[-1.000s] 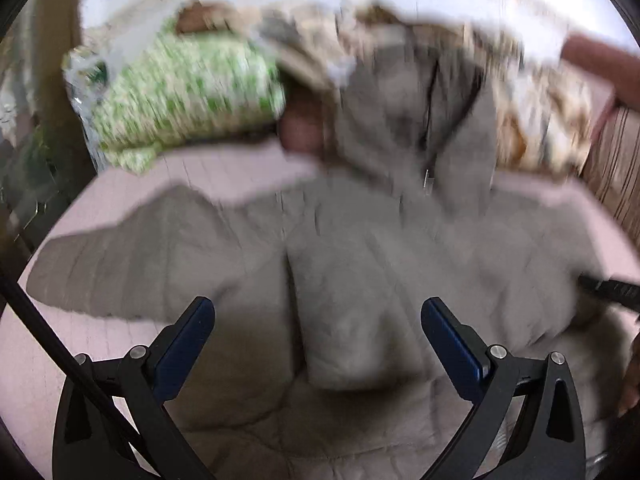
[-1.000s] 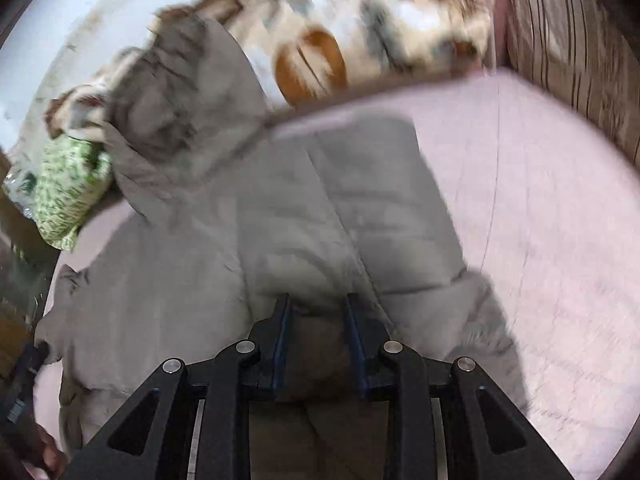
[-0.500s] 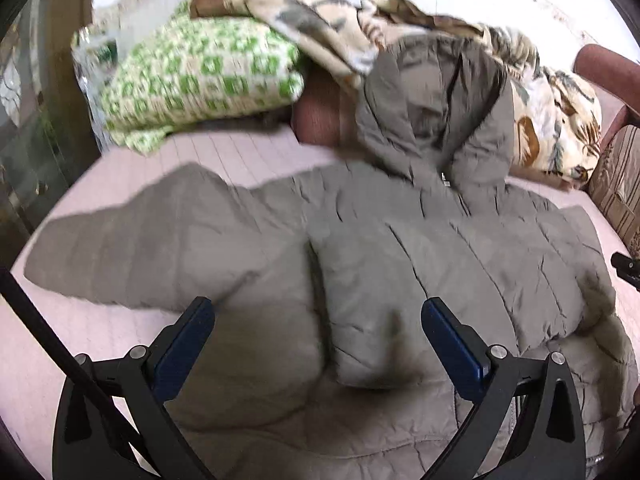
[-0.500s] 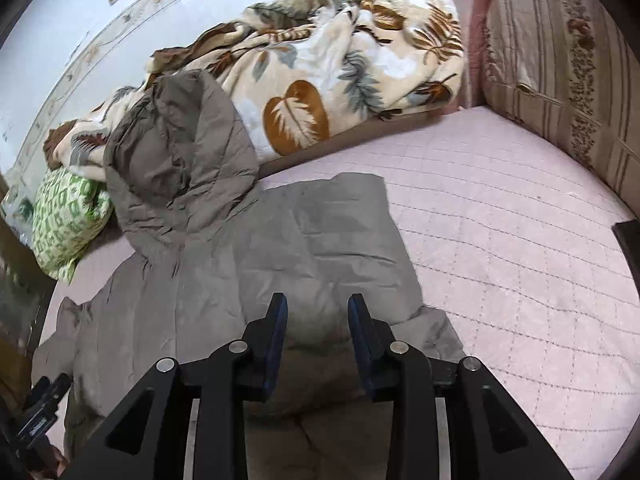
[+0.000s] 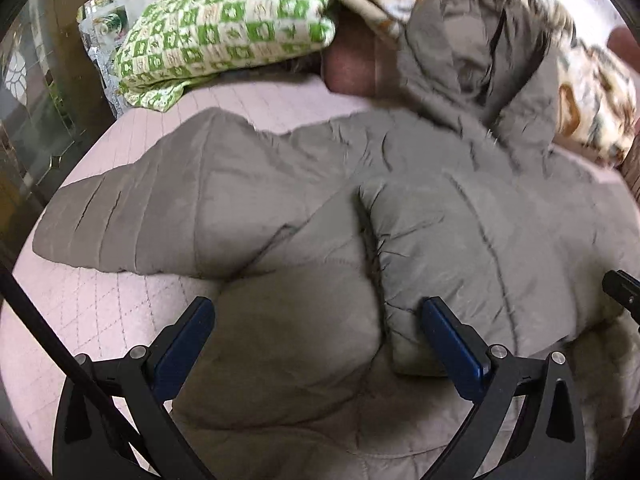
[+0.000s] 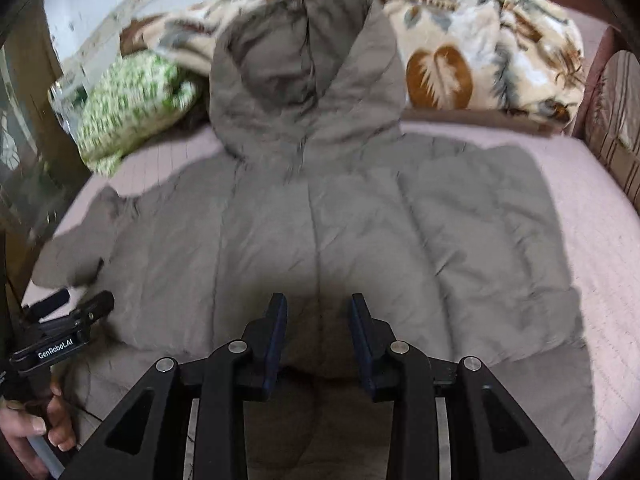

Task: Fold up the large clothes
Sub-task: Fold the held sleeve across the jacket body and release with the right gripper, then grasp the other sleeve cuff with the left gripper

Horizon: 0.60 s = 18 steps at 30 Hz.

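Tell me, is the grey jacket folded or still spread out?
Partly folded. One sleeve lies folded across the jacket body; the other sleeve is stretched out flat on the bed.

"GenRobot.AI" — printed on the left hand-held gripper (image 6: 82, 304).

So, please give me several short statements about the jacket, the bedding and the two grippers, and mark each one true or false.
1. The grey jacket lies spread on the pink bed cover. True.
2. Its hood is folded down over its front. False: it rests up against the leaf-print blanket.
3. The left gripper is wide open. True.
4. The right gripper is clamped on a sleeve. False: its jaws are opening, with nothing pinched between them.
5. The green-checked pillow lies on the jacket. False: it lies beside it.
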Tool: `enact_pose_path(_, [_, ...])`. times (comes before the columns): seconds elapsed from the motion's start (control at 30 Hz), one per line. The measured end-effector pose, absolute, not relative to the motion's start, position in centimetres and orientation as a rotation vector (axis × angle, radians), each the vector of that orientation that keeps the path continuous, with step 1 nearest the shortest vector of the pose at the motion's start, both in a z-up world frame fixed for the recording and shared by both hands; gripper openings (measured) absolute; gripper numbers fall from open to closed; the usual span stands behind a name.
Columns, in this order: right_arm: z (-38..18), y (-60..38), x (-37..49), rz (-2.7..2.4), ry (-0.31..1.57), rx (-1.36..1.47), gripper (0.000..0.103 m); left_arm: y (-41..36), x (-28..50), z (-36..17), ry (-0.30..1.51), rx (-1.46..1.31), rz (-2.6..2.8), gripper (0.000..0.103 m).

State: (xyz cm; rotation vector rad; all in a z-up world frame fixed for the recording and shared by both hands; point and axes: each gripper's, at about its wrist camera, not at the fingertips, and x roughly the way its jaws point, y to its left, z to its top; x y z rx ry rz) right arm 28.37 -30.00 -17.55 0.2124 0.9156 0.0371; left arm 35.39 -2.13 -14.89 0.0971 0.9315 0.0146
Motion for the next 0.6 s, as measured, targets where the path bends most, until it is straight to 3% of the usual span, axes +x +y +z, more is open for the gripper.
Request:
enact_pose_path(0.33, [-16.8, -29.5, 28.0, 0.032, 0.891, 0.216, 0.041, 1.0, 34.1, -11.1, 0.781, 0.03, -0.009, 0.103])
enact_pose_path(0.6, [-16.9, -29.2, 27.7, 0.032, 0.894, 0.213, 0.041, 10.8, 35.6, -10.7, 0.789, -0.121, 0.104, 0.103])
